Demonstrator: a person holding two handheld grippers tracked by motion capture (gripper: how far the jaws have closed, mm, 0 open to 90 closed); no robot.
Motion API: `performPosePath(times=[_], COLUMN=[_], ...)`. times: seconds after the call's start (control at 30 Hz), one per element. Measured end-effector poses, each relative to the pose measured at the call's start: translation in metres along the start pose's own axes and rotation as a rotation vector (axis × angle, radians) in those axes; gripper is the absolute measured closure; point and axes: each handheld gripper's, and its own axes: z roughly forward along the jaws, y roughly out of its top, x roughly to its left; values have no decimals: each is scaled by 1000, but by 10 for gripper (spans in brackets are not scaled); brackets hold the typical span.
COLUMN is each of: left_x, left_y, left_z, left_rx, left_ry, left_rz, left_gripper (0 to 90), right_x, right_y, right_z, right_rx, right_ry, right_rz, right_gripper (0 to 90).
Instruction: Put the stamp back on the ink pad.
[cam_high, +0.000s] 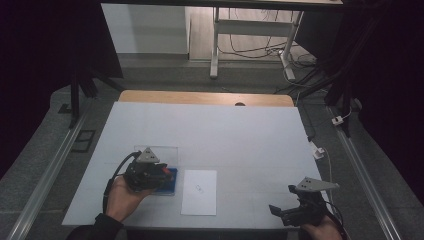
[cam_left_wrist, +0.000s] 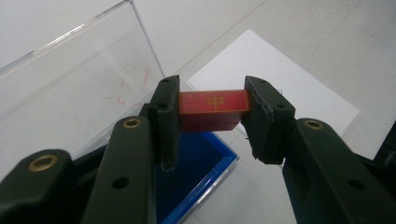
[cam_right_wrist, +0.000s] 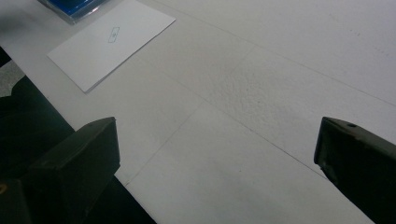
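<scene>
Above white table (cam_high: 240, 130), red block (cam_left_wrist: 214, 106) spans left gripper (cam_left_wrist: 212, 112) jaws crosswise.

A small red block (cam_left_wrist: 214, 108) with a gold cross-like mark on its top face is held level between two black jaws, clamped at both short ends, lifted clear of the surface. It is seen just above the blue tray (cam_left_wrist: 196, 163), whose far corner lies at about 6 o'clock from it. A white paper sheet (cam_left_wrist: 289, 88) is spread at 1 o'clock, beyond the block.
</scene>
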Motion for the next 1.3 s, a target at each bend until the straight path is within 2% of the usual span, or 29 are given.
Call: performPosePath(times=[0.5, 0.8, 1.03, 1.17, 1.3], left_x=[17, 27, 30, 31, 34], left_y=[-14, -23, -25, -26, -27], left_z=[-9, -8, -1, 3, 7], left_rx=[-1, 15, 58, 66, 76], left_ry=[53, 77, 86, 84, 83], left_rz=[-52, -90, -86, -74, -79], left_gripper=[582, 581, 581, 581, 581], right_x=[1, 1, 1, 1, 1], right_y=[0, 0, 0, 0, 0], right_z=[1, 1, 1, 1, 1], right_rx=[0, 1, 3, 4, 5], right_ry=[1, 1, 0, 0, -2], right_rz=[-3, -5, -3, -3, -7], right_gripper=[4, 4, 4, 4, 4])
